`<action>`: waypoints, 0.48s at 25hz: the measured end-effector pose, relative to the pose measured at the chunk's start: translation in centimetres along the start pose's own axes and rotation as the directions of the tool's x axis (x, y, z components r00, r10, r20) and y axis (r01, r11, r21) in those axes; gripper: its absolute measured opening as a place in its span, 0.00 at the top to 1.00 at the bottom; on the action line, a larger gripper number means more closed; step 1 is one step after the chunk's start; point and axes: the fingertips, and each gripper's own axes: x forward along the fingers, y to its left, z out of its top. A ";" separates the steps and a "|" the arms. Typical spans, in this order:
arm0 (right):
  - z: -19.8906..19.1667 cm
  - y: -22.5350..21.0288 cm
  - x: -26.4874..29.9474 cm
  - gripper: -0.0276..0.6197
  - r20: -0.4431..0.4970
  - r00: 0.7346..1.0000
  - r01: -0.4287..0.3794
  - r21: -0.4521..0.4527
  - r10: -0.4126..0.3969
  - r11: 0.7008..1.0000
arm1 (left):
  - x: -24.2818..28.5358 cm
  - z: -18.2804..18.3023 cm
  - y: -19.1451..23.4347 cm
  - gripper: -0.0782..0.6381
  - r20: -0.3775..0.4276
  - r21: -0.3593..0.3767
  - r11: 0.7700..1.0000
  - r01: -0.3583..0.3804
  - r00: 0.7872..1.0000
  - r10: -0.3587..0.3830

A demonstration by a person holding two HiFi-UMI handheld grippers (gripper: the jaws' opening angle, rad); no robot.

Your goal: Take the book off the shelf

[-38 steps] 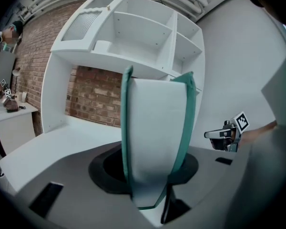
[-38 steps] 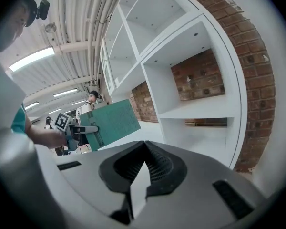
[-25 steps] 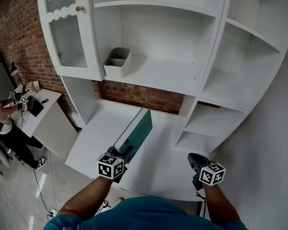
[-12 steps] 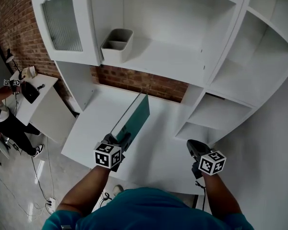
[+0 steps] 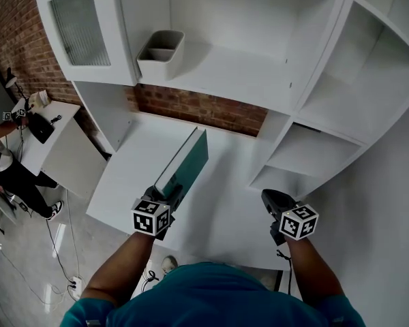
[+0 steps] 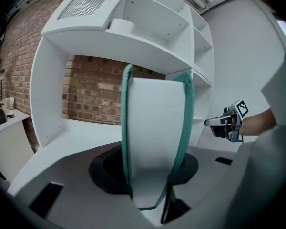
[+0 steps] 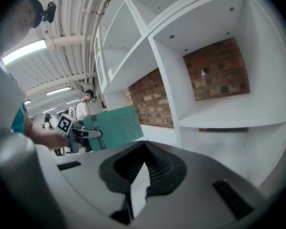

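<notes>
White shelving unit (image 5: 225, 80) stands before a brick wall (image 5: 204, 111); left gripper (image 5: 169, 191) grasps the teal-covered book (image 5: 187, 157) on edge, right gripper (image 5: 268, 197) clenched, empty, at right.

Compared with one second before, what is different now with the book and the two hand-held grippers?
Almost nothing. Only the head view shifted, so the shelf unit sits higher in the picture. Nothing was taken or released: the left hand-held gripper still clamps the teal book on edge over the white desk, and the right hand-held gripper stays shut and empty.
</notes>
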 end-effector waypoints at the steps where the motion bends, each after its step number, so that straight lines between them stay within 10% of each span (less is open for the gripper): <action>1: -0.1 0.0 0.1 0.92 -0.001 1.000 -0.001 0.001 0.001 1.000 | 0.0 -0.2 0.1 0.66 -0.003 0.001 1.000 -0.002 1.000 0.002; 12: -1.3 0.3 0.3 0.92 -0.015 1.000 -0.015 0.017 0.016 1.000 | -0.1 -2.2 0.1 0.66 -0.034 0.009 1.000 -0.014 0.999 0.014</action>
